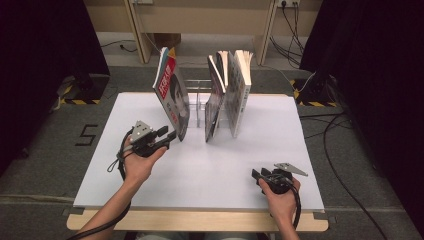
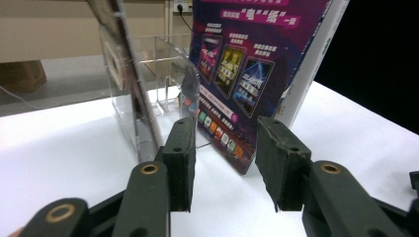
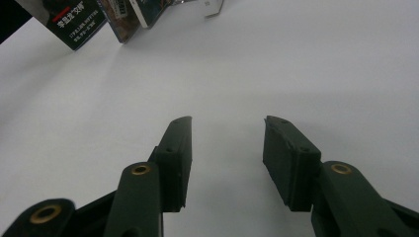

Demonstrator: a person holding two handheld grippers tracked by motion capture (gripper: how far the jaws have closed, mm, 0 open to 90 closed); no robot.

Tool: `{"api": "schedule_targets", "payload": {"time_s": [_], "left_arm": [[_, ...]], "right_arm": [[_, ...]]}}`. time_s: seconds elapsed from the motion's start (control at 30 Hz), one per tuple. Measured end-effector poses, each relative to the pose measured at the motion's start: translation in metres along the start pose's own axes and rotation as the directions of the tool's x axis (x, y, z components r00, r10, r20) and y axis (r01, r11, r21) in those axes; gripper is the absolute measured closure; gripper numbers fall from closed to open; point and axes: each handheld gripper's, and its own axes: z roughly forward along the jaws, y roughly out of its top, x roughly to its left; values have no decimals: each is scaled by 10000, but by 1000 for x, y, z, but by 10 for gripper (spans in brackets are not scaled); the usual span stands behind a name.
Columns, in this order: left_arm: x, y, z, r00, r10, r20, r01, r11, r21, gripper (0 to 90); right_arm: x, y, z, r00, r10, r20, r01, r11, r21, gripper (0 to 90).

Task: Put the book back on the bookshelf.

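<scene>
The left gripper point(image 1: 169, 136), jaws apart and holding nothing, sits just at the lower edge of the leaning red-covered book point(image 1: 172, 95), which stands tall ahead; contact seems absent. The right gripper point(image 1: 256, 176) rests open, well away.

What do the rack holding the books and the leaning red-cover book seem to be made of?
Rack: clear acrylic or similar plastic, glossy; the wall and books show through its panels. Red-cover book: paper with a glossy printed cover, judging by the sheen and its pale page edges. The left gripper is open beside it.
</scene>
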Motion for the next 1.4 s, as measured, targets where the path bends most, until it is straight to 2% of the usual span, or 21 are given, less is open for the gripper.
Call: {"api": "schedule_targets", "payload": {"time_s": [0.93,1.17,1.4], "left_arm": [[33,-38,-41,9961,-279,-833,301,9992,253,570],[41,-49,-50,9935,-338,-1091,378,9987,344,565],[55,-64,-63,9872,-519,-1507,593,9972,448,563]], "right_arm": [[1,0,0,10000,9,-3,-9,10000,-19,551],[0,0,-1,10000,-4,16,4,10000,-71,551],[1,0,-1,10000,-15,8,15,10000,-61,551]]}}
